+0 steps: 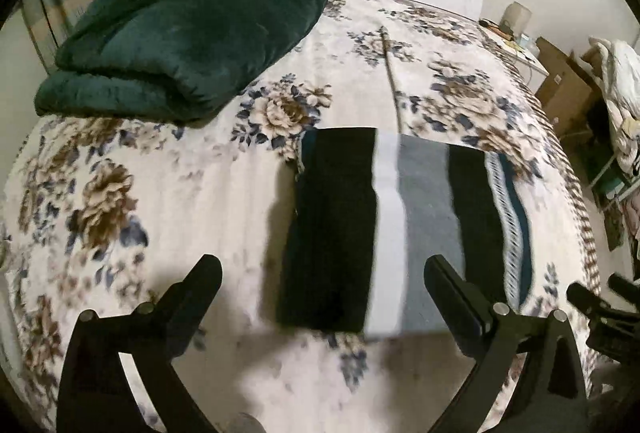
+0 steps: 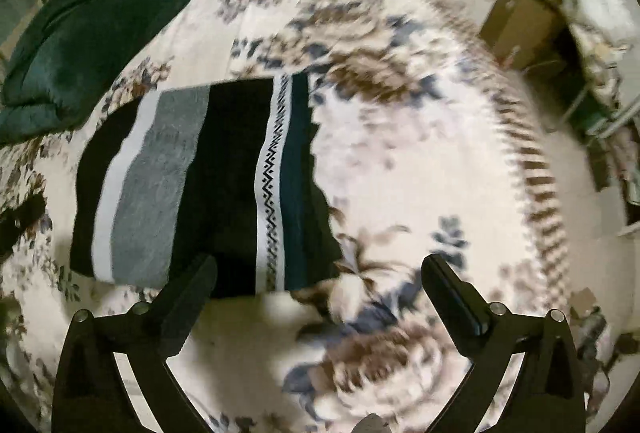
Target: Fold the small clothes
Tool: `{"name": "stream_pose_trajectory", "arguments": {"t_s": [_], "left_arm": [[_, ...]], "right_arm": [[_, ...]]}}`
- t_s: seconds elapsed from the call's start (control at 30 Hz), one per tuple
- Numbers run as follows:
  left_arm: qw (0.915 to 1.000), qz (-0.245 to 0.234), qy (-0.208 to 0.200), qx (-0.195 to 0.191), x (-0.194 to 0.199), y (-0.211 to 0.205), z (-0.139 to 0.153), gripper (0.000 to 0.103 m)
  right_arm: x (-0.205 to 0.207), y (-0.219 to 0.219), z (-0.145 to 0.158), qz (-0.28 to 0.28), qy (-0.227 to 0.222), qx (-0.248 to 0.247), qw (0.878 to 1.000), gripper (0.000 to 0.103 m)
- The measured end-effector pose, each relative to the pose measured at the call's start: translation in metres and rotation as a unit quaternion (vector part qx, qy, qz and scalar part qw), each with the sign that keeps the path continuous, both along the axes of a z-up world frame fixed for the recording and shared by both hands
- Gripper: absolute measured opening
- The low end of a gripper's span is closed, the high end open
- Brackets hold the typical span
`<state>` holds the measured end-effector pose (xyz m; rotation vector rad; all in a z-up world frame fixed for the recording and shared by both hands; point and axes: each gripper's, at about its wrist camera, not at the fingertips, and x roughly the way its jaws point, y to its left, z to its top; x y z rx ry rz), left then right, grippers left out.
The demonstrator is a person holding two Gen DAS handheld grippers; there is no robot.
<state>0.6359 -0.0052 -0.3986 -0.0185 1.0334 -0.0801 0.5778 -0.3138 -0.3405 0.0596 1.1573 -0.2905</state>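
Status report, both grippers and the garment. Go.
Left gripper open, empty. Right gripper open, empty. Striped garment flat on floral bedspread. Green blanket apart, not obstructing.

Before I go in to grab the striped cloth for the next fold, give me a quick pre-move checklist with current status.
1. Left gripper open, nothing held: ok.
2. Right gripper open, nothing held: ok.
3. Striped cloth lying flat on the floral bedspread: ok.
4. Near edge of cloth reachable, nothing on top: ok.
5. Green blanket apart from the cloth: ok.
6. Number of folded layers: cannot tell.
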Motion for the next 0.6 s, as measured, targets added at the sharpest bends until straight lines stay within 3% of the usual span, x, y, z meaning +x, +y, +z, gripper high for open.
{"name": "stream_pose_trajectory", "arguments": {"t_s": [0.27, 0.6], "left_arm": [[0.9992, -0.015, -0.037, 0.006, -0.063, -0.014, 0.086, 0.103], [0.9944, -0.026, -0.101, 0.02, -0.155, -0.023, 0.206, 0.103]], "right_arm": [[-0.078, 0.025, 0.106, -0.01, -0.045, -0.048, 0.998, 0.103], [-0.184, 0.054, 0.247, -0.016, -0.11, -0.065, 0.992, 0.103]]}}
